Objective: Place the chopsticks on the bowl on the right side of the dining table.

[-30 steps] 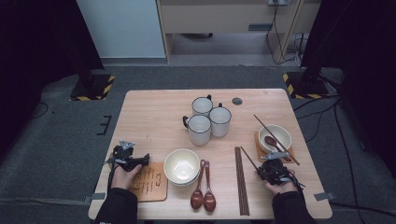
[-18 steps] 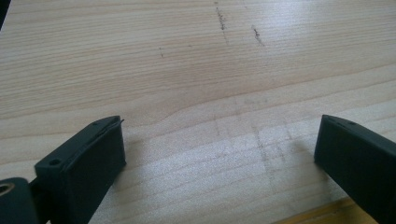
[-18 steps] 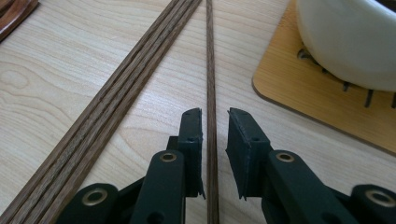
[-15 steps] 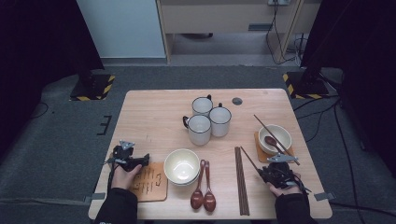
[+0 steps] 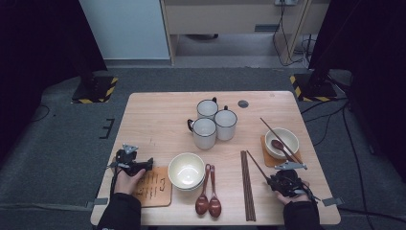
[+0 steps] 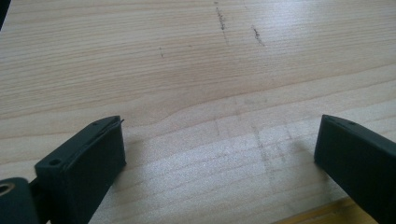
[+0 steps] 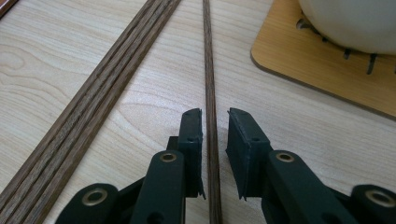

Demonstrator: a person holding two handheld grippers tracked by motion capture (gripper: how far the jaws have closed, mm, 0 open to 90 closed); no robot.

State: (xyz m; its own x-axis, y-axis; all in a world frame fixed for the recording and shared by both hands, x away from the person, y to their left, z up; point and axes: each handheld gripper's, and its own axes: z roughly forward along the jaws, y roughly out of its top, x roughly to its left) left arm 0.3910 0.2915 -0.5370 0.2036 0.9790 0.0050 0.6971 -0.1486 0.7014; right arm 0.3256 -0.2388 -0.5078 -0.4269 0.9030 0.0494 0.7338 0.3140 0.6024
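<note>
Tongs [image 7: 215,116] on the right straddle one slim dark-grained wooden chopstick [image 7: 208,70], pads slightly off it; left tongs [image 6: 219,144] gape.

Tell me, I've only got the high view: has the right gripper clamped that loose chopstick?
Observer: No. In the right gripper view the right gripper has its jaws either side of the chopstick, with a slim gap showing; they have just been opening.
Operator: Any other sticks between them?
Observer: No, the bundle lies apart, off to one side.
Operator: And the left gripper?
Observer: The left gripper is wide open over bare table, with nothing between its jaws.
</note>
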